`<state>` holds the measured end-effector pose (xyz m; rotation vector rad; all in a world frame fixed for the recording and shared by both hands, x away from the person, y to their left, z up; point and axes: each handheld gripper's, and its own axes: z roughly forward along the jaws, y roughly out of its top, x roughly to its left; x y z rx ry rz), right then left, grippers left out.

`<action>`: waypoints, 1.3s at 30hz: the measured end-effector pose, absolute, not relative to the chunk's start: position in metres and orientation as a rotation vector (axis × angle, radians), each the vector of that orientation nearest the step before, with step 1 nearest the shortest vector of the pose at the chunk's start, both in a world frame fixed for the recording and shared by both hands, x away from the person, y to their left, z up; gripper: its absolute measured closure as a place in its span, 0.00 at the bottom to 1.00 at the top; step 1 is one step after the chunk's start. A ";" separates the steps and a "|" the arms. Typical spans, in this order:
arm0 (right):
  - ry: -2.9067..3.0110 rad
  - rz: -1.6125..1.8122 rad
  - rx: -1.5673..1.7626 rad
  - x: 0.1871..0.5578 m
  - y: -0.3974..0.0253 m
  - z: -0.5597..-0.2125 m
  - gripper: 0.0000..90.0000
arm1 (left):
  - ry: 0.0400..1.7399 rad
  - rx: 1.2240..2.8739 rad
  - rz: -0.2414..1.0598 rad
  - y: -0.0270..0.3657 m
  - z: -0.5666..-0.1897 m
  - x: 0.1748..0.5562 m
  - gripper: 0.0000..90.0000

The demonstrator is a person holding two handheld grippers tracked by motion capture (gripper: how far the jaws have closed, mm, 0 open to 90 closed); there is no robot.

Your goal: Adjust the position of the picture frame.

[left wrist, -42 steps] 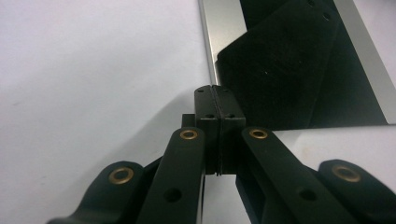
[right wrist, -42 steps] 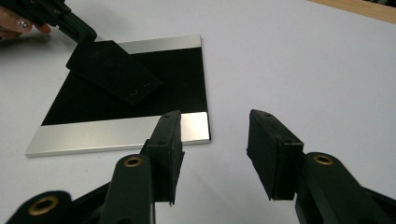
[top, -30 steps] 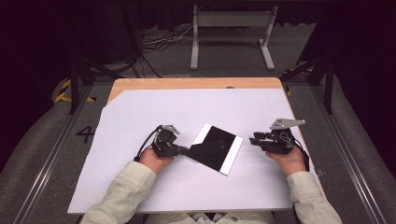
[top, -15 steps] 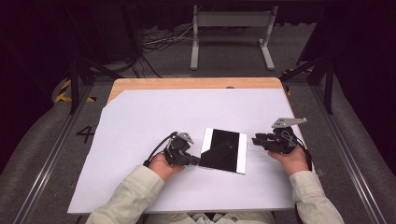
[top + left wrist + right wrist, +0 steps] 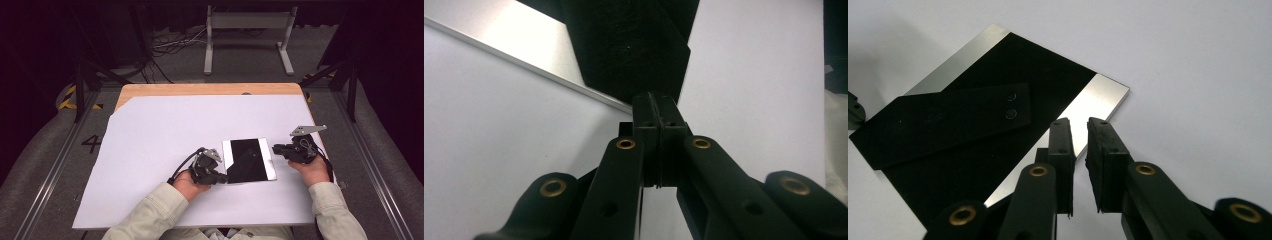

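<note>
Since the earlier frame I had swung the black card square on the desk, left gripper jaws clamped on its folded corner, right gripper jaws slightly apart beside its edge.

The plate is black across its middle, with a bright silver band along each short edge. A flat black strap lies over it, matte, with two small round marks near one end. The left hand-held gripper and the right hand-held gripper are black, with brass-coloured rivets at their joints. The tabletop is covered in plain white, with pale wood showing along its far edge. Both sleeves are light beige.
</note>
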<state>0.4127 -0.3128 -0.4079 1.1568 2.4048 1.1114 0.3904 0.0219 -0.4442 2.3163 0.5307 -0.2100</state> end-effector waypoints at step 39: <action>2.477 0.862 1.269 0.483 -0.255 -0.426 1.00 | 0.754 2.125 0.040 0.118 -0.428 0.419 0.67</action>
